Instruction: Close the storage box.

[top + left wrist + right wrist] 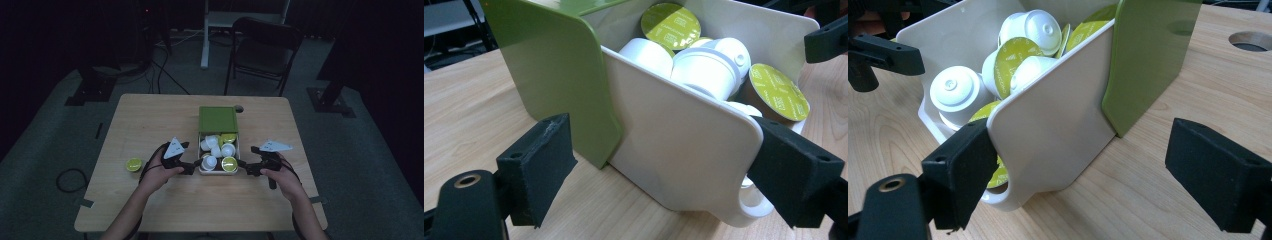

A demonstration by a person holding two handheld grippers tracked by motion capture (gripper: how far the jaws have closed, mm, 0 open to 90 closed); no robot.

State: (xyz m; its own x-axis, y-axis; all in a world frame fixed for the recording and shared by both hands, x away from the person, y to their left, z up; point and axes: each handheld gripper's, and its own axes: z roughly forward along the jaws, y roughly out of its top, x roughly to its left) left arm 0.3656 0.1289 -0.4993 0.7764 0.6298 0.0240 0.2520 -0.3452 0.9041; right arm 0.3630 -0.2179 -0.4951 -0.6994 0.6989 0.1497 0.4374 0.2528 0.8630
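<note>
From above, the white drawer (218,171) of coffee pods sits pulled out of its green sleeve (218,119) mid-bench (150,125), left gripper (192,167) and right gripper (243,167) at its front corners. A stray pod (134,164) lies off left. Left gripper view: jaws spread, one touching the drawer's (684,150) corner. Right gripper view: same deal, jaws spread around the drawer (1048,135).

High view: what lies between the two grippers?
The white drawer full of coffee capsules, pulled out of its green sleeve, sits between the left gripper and right gripper, as the high view shows.
</note>
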